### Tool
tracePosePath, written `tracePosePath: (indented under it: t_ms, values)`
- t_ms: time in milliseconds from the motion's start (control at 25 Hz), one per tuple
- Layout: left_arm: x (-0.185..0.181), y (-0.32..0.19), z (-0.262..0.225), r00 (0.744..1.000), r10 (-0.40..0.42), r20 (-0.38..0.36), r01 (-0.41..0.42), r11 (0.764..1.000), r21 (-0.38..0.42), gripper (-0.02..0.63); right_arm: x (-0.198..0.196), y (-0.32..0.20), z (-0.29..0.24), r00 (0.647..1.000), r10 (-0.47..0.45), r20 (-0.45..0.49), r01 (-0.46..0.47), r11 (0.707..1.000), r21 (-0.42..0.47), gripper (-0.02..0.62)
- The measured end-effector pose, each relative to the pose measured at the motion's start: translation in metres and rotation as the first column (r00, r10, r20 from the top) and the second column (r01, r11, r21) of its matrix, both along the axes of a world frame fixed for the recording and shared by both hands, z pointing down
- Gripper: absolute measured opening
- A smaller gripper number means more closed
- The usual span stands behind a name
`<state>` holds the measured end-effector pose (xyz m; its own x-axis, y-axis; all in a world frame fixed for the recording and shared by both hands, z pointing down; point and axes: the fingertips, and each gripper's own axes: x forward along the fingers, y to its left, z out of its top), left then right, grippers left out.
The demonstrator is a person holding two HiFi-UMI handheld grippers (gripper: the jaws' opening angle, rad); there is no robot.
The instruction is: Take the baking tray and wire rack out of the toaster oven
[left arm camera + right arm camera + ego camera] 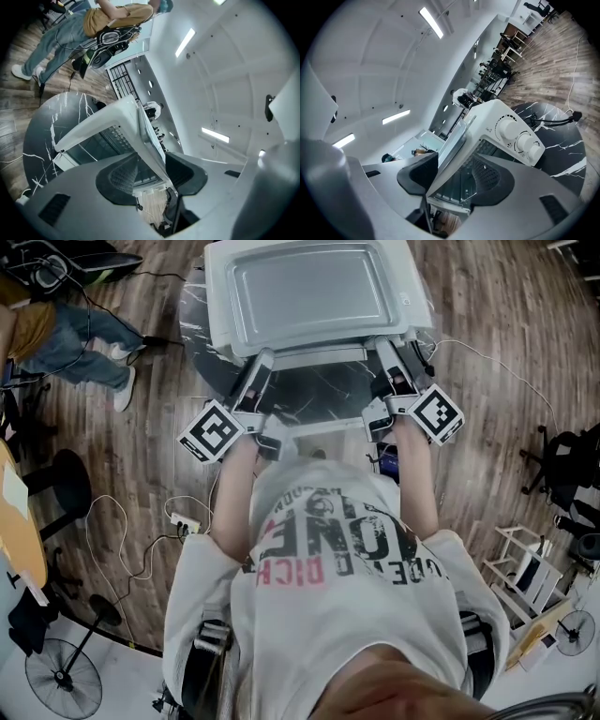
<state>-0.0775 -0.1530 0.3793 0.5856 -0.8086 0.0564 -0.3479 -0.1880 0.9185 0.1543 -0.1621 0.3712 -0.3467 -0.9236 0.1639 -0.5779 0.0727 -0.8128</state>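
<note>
The grey baking tray (305,287) lies flat on top of the white toaster oven (217,296). My left gripper (260,362) sits at the tray's near left corner and my right gripper (386,352) at its near right corner. In the left gripper view the tray's rim (145,126) runs between the jaws of the left gripper (152,164), which stand open and apart from it. The right gripper (457,173) is likewise open around the rim (457,136). Thin bars (457,187) show inside the oven cavity.
The oven door (319,390) hangs open toward me between the grippers. The oven stands on a round black marble table (202,343), its knobs (520,136) on the right side. A seated person (66,334) is at far left. Cables and a power strip (183,521) lie on the floor.
</note>
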Motion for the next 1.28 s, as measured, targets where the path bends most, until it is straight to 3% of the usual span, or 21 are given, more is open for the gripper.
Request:
tracePosePath:
  t_ms: [80, 280, 680, 1280]
  values:
    - [-0.003, 0.009, 0.003, 1.0, -0.016, 0.001, 0.016, 1.0, -0.01, 0.166, 0.001, 0.005, -0.005, 1.0, -0.025, 0.001, 0.025, 0.999, 0.045, 0.198]
    - [-0.003, 0.032, 0.01, 0.999, -0.042, 0.002, 0.042, 0.999, -0.023, 0.166, 0.021, 0.032, 0.008, 1.0, 0.023, -0.01, -0.023, 1.0, -0.012, 0.198]
    - [0.008, 0.084, 0.016, 0.997, -0.073, 0.011, 0.073, 0.997, -0.034, 0.166, 0.028, 0.079, 0.016, 1.0, 0.005, 0.022, -0.004, 1.0, -0.028, 0.198]
    - [0.008, 0.13, 0.047, 0.992, -0.12, 0.026, 0.122, 0.99, -0.068, 0.164, 0.022, 0.116, 0.045, 0.997, -0.033, 0.075, 0.032, 0.999, 0.004, 0.198]
